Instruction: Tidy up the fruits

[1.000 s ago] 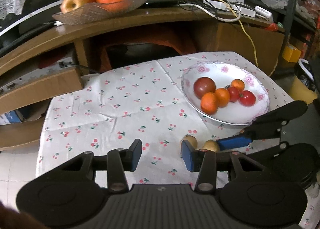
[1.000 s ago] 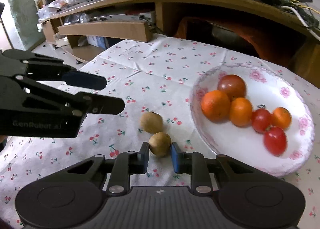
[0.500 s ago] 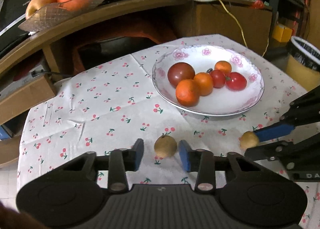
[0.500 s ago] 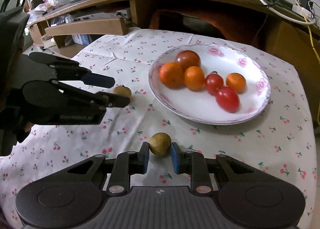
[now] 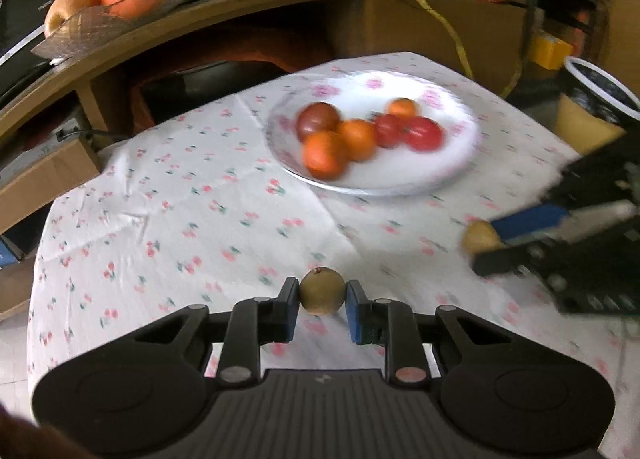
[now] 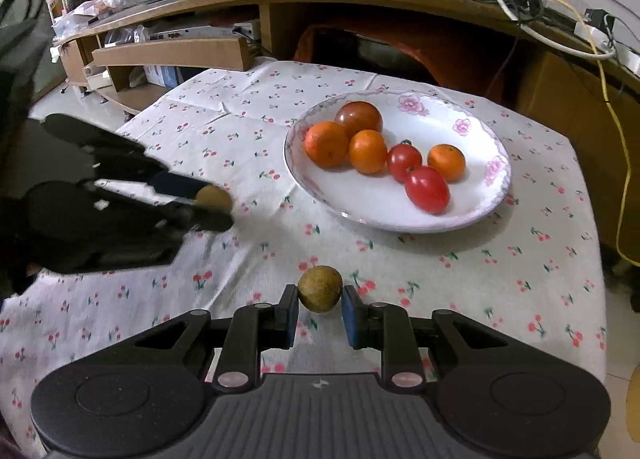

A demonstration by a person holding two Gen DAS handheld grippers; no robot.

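Each claw, left gripper (image 5: 322, 301) and right gripper (image 6: 319, 300), pinches one brown fruit (image 5: 322, 290) (lifted, apparently) for carrying to the far plate (image 6: 494, 195).

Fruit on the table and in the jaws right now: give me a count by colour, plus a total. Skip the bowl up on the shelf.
Orange: 3, all on the plate (first at)
Bright red: 2, on the plate (first at)
Dark red-brown: 1, on the plate
Brown: 2, one held in the left gripper, one held in the right gripper
Total: 8
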